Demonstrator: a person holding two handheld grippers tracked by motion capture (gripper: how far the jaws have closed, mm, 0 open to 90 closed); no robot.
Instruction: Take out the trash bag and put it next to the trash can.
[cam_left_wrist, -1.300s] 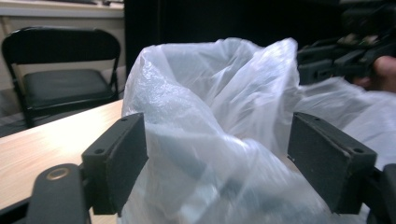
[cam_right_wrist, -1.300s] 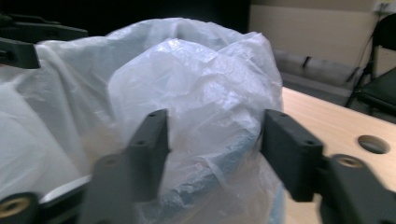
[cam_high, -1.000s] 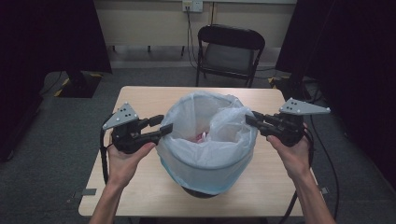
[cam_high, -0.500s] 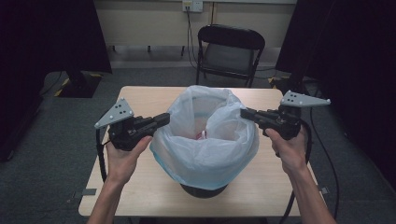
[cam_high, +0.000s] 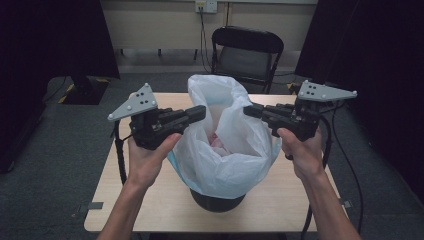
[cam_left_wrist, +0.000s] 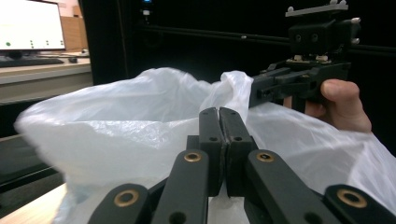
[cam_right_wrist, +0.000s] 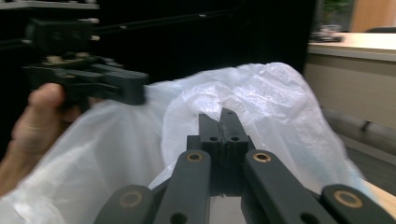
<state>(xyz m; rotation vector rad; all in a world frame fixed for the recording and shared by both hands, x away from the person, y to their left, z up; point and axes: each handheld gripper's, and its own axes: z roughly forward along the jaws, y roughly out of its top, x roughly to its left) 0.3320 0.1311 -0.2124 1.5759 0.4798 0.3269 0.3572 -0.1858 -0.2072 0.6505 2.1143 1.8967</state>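
Both grippers have risen since the earlier frames, drawing the white plastic bag (cam_high: 225, 145) up out of the dark bin (cam_high: 218, 201) so that its mouth now stands taller and narrower. The left gripper (cam_high: 200, 113) has its jaws pressed together on the bag's left rim, and the right gripper (cam_high: 248, 111) is clamped likewise on the right rim. In each gripper view the film is pinched between the closed black pads.

Thin film is the likely trouble: if the hands pull apart or lift unevenly, the rim could slip from one pair of jaws or tear at the pinch. The bag's lower part remains folded over the bin, so a lift may drag the bin along or tip it. Something pinkish lies inside the bag; its weight cannot be judged.

The bin stands near the front of a small wooden table (cam_high: 135, 200) on grey carpet. A black folding chair (cam_high: 247, 52) stands at the far side, with dark curtains left and right and a pale wall behind.
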